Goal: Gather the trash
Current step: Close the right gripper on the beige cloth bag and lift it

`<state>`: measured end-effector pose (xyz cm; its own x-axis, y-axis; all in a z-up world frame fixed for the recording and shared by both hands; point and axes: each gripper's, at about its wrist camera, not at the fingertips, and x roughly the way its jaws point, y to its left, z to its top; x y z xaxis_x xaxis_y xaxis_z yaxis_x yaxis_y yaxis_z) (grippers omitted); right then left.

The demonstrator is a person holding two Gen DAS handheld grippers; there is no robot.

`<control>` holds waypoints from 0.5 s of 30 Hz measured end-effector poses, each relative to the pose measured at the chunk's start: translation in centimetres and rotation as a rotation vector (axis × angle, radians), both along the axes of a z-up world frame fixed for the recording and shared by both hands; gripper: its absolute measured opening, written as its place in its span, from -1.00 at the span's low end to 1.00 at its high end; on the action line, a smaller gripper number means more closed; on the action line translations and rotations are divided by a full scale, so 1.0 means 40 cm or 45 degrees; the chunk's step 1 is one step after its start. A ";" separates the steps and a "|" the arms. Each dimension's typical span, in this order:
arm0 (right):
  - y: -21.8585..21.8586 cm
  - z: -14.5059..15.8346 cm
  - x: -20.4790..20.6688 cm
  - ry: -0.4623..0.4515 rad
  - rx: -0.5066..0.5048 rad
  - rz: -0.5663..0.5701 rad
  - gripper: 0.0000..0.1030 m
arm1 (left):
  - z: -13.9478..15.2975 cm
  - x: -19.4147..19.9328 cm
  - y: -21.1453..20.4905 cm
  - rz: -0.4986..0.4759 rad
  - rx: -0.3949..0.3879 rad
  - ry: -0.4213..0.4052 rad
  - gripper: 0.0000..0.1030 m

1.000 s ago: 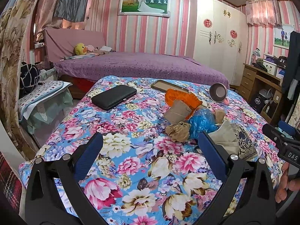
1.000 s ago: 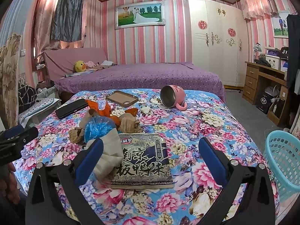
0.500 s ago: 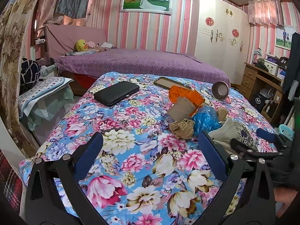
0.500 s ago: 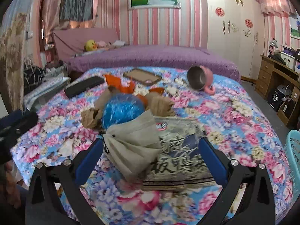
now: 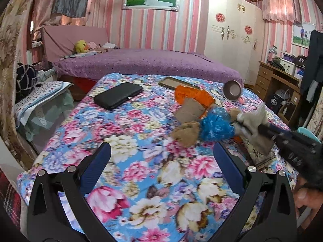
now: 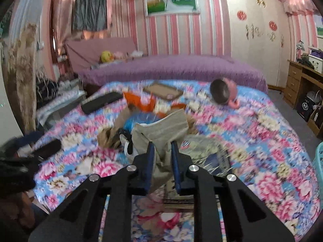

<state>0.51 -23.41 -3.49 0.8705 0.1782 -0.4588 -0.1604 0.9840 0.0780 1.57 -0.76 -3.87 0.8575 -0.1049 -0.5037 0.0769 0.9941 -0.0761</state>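
A heap of trash lies on the flowered table cover (image 5: 125, 161): a beige bag (image 6: 161, 133), a crumpled blue plastic bag (image 5: 217, 125), brown paper wads (image 5: 186, 133), a cardboard piece (image 5: 189, 111) and orange plastic (image 5: 193, 95). My right gripper (image 6: 162, 151) is shut on the beige bag, which also shows in the left wrist view (image 5: 254, 121). A printed flat packet (image 6: 210, 153) lies under the bag. My left gripper (image 5: 161, 159) is open and empty, short of the heap.
A black case (image 5: 118, 95), a flat tray (image 5: 173, 82) and a tipped pink mug (image 6: 224, 92) lie on the table. A turquoise basket (image 6: 319, 161) stands at the right edge. A purple bed (image 5: 141, 62) is behind; a wooden desk (image 5: 276, 80) is at right.
My right gripper moved forward onto the beige bag and shut on it, lifting it a little. My left gripper stayed open and drifted slightly.
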 end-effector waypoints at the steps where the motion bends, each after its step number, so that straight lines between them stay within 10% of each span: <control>1: -0.018 0.008 -0.005 -0.017 0.015 -0.015 -0.65 | -0.001 0.006 -0.011 -0.004 0.007 0.001 0.90; 15: -0.189 0.023 -0.010 -0.007 0.137 -0.079 -0.64 | -0.083 0.208 -0.057 0.029 -0.023 0.258 0.61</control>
